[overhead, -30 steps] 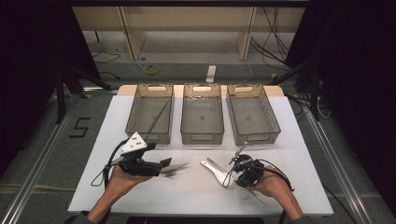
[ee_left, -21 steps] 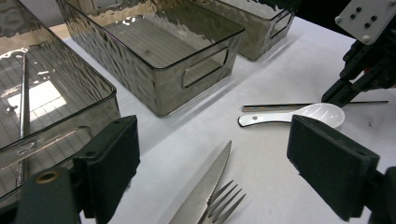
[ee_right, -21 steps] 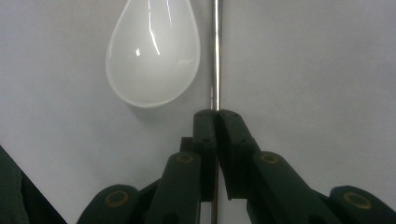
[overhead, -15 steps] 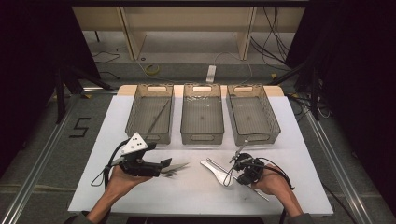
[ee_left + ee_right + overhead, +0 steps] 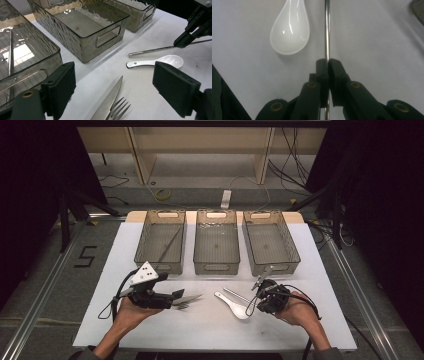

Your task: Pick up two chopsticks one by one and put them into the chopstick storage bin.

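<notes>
Right tool [image 5: 328, 62] clamps the metal chopstick [image 5: 327, 30], which runs straight ahead between its jaws.

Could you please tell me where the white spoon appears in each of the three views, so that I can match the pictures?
High view: the white spoon lies at lower centre, left of the right gripper.
Left gripper view: the spoon is at centre right, just below the metal chopstick.
Right gripper view: its bowl is at upper left.
Shared landmark: the chopstick beside the spoon.
</notes>
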Tool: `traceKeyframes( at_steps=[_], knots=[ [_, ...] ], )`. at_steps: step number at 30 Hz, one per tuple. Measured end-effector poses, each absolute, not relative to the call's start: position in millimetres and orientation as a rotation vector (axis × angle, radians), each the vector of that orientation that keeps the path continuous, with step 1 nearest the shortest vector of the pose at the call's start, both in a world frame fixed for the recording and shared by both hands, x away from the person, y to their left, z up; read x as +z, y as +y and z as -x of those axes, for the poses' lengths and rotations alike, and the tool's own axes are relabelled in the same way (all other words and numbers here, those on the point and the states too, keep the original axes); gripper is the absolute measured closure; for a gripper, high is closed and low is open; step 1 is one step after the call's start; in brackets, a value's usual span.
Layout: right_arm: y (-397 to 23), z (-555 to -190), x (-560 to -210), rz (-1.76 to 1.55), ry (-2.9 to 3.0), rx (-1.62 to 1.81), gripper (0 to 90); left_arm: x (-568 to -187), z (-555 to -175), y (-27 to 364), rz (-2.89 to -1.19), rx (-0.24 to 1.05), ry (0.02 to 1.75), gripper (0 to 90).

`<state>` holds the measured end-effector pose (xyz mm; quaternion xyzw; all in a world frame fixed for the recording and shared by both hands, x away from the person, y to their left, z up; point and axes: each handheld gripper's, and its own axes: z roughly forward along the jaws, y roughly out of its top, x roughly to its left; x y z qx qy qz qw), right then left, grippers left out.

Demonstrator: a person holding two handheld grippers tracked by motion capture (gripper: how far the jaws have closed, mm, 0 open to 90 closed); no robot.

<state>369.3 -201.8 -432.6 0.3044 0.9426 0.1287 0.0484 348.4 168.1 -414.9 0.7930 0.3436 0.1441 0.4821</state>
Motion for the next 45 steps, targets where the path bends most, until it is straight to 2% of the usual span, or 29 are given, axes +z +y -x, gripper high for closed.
traceKeyframes(
  at_steps=[10,28,31,37,45],
  knots=[
    [-205.9,-367.0,-414.2,-0.902,2.844,0.466,87.3,-411.3,-347.6,158.4,-1.971,0.314,0.784,18.4],
    [-159.1,-345.5,-390.9,-0.614,2.907,0.537,87.2,-426.8,-366.8,73.1,-2.328,0.26,0.455,21.4],
    [-150.0,-341.3,-390.4,-0.577,2.922,0.536,87.2,-429.8,-365.9,68.3,-2.362,0.256,0.42,24.6],
    [-140.0,-335.8,-386.1,-0.502,2.934,0.537,87.2,-435.0,-360.1,59.9,-2.429,0.226,0.318,36.8],
    [-134.5,-333.2,-385.9,-0.448,2.948,0.543,87.1,-436.7,-356.5,56.4,-2.454,0.189,0.256,57.2]
  ],
)
